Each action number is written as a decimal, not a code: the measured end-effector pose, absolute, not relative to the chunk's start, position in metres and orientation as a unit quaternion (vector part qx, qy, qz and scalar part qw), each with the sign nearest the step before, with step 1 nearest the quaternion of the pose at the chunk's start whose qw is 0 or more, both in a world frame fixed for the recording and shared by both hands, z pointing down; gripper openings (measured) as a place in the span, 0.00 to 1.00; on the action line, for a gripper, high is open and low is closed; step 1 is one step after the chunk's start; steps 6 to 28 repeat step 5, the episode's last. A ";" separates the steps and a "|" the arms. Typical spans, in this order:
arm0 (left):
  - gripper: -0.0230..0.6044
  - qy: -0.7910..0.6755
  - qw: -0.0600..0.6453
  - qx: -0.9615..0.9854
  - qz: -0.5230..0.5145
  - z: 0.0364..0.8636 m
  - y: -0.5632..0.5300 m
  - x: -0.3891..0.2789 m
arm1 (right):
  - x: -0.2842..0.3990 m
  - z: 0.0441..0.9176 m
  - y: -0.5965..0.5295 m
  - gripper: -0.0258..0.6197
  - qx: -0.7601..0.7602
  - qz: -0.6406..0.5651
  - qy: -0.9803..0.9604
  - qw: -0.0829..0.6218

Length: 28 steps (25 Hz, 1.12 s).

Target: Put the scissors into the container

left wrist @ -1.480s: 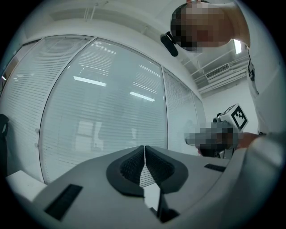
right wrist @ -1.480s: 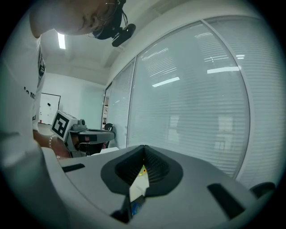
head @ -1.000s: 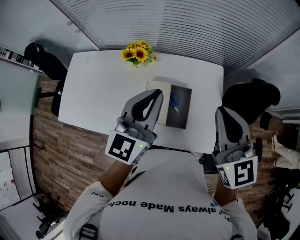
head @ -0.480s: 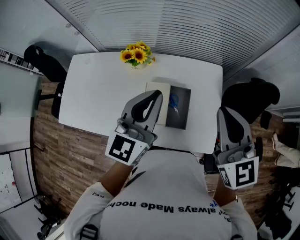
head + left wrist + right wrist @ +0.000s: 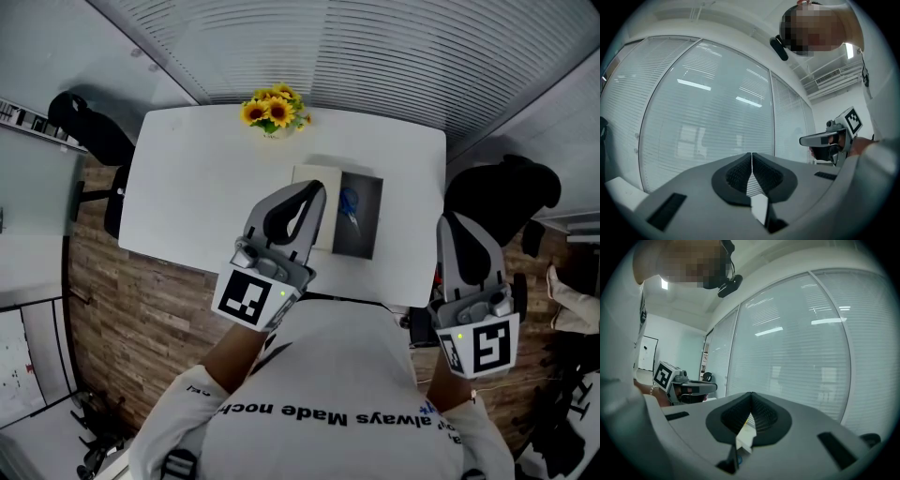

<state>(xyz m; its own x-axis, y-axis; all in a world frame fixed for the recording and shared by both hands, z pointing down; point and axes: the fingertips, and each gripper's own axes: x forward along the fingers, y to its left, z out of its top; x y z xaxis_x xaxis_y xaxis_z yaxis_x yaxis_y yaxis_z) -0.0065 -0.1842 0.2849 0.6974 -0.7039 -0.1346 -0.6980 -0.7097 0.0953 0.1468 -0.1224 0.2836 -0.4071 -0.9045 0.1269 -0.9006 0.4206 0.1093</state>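
Two hand-held grippers are raised in front of a person in a white shirt, each with its jaws pressed together and nothing between them. The left hand-held gripper (image 5: 315, 187) hangs over the near part of a white counter (image 5: 197, 178). The right hand-held gripper (image 5: 449, 221) is off the counter's near right corner. Blue-handled scissors (image 5: 349, 203) lie inside a dark rectangular container (image 5: 367, 232) at the middle of the counter. A pale flat piece (image 5: 305, 172) lies against the container's left side. Sunflowers (image 5: 274, 108) stand at the far edge.
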 end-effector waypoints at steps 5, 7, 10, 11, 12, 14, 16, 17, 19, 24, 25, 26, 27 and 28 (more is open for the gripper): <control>0.08 -0.381 0.019 0.921 -0.084 0.285 -0.185 -0.005 | 0.149 0.285 -0.124 0.05 0.539 -0.010 -0.838 0.081; 0.08 -0.381 0.019 0.921 -0.084 0.285 -0.185 -0.005 | 0.149 0.285 -0.124 0.05 0.539 -0.010 -0.838 0.081; 0.08 -0.381 0.019 0.921 -0.084 0.285 -0.185 -0.005 | 0.149 0.285 -0.124 0.05 0.539 -0.010 -0.838 0.081; 0.08 -0.381 0.019 0.921 -0.084 0.285 -0.185 -0.005 | 0.149 0.285 -0.124 0.05 0.539 -0.010 -0.838 0.081; 0.08 -0.381 0.019 0.921 -0.084 0.285 -0.185 -0.005 | 0.149 0.285 -0.124 0.05 0.539 -0.010 -0.838 0.081; 0.08 -0.381 0.019 0.921 -0.084 0.285 -0.185 -0.005 | 0.149 0.285 -0.124 0.05 0.539 -0.010 -0.838 0.081; 0.08 -0.381 0.019 0.921 -0.084 0.285 -0.185 -0.005 | 0.149 0.285 -0.124 0.05 0.539 -0.010 -0.838 0.081; 0.08 -0.381 0.019 0.921 -0.084 0.285 -0.185 -0.005 | 0.149 0.285 -0.124 0.05 0.539 -0.010 -0.838 0.081; 0.08 -0.381 0.019 0.921 -0.084 0.285 -0.185 -0.005 | 0.149 0.285 -0.124 0.05 0.539 -0.010 -0.838 0.081; 0.08 -0.381 0.019 0.921 -0.084 0.285 -0.185 -0.005 | 0.149 0.285 -0.124 0.05 0.539 -0.010 -0.838 0.081; 0.08 -0.381 0.019 0.921 -0.084 0.285 -0.185 -0.005 | 0.149 0.285 -0.124 0.05 0.539 -0.010 -0.838 0.081; 0.08 -0.381 0.019 0.921 -0.084 0.285 -0.185 -0.005 | 0.149 0.285 -0.124 0.05 0.539 -0.010 -0.838 0.081; 0.08 -0.381 0.019 0.921 -0.084 0.285 -0.185 -0.005 | 0.149 0.285 -0.124 0.05 0.539 -0.010 -0.838 0.081; 0.08 -0.381 0.019 0.921 -0.084 0.285 -0.185 -0.005 | 0.149 0.285 -0.124 0.05 0.539 -0.010 -0.838 0.081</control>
